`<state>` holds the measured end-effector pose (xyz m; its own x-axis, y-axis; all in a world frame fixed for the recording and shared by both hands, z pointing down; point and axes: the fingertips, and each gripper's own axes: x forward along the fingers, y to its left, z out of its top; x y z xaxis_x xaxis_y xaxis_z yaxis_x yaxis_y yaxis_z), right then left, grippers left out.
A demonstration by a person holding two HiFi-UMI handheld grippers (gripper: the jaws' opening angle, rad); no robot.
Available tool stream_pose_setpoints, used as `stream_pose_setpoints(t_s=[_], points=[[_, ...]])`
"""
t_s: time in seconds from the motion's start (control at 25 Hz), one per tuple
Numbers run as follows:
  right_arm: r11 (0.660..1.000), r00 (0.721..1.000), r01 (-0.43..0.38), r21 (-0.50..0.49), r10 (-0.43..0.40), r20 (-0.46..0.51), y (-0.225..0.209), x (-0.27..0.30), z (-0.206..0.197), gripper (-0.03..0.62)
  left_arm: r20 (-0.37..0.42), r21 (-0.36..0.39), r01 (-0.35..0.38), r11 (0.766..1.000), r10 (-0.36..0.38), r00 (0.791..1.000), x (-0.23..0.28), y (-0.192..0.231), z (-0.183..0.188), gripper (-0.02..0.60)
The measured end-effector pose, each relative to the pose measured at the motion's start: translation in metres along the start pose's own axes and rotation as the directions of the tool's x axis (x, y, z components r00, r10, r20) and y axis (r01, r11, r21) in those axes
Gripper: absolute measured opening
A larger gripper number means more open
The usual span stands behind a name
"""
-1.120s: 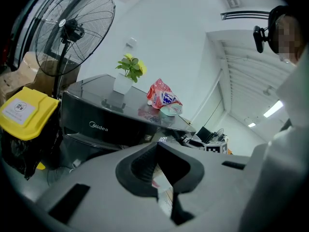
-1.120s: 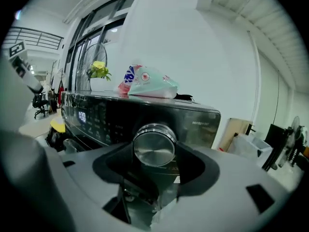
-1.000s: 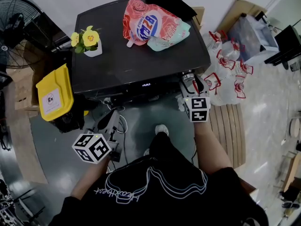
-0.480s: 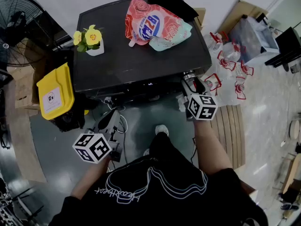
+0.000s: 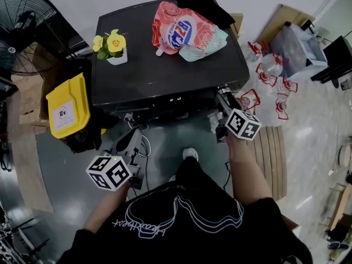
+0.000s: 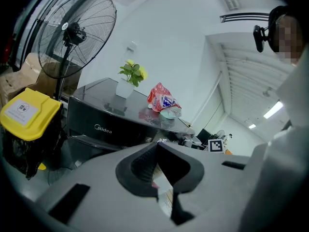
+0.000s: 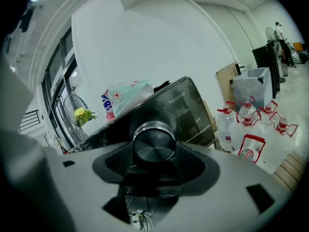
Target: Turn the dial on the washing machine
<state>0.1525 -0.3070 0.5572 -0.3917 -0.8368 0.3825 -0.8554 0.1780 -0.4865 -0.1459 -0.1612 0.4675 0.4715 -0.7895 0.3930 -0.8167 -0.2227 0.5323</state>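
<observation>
R gripper (image 5: 224,99) is clamped on the dial (image 7: 153,146), pads squeezing its rim from both sides. The dial sits at the front-right corner of the washing machine (image 5: 165,65). Over the last sec the R marker cube (image 5: 242,124) has rolled clockwise in the head view while the hand stayed put. So I reckon the dial is turning w/ it, though I can't make out any pointer or tick marks to say how far. L gripper (image 5: 131,143) hangs low in front of the machine, jaws together, empty, well apart from the panel. Task looks mid-turn.
</observation>
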Motion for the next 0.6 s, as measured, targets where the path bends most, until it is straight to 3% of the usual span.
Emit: stream_pose_setpoints(t_s=[0.16, 0.24, 0.4, 0.6], points=[[0.994, 0.998, 0.057, -0.091, -0.056, 0.011, -0.003, -0.013, 0.006, 0.305, 0.001, 0.013, 0.006, 1.000, -0.006, 1.000, -0.004, -0.001, 0.003, 0.005], [0.986, 0.998, 0.048, -0.160, -0.042, 0.041, 0.008, -0.027, 0.017, 0.296, -0.003, 0.035, -0.005, 0.999, 0.005, 1.000, -0.006, 0.000, 0.003, 0.005], [0.948, 0.995, -0.056, -0.312, 0.081, 0.066, 0.063, -0.066, 0.037, 0.238, 0.000, 0.072, 0.029, 0.997, -0.029, 1.000, -0.013, -0.011, 0.005, 0.005], [0.869, 0.961, -0.222, -0.443, 0.271, 0.049, 0.149, -0.133, 0.037, 0.062, -0.007, 0.174, 0.114, 0.978, -0.115, 0.993, -0.032, -0.043, 0.007, 0.005]])
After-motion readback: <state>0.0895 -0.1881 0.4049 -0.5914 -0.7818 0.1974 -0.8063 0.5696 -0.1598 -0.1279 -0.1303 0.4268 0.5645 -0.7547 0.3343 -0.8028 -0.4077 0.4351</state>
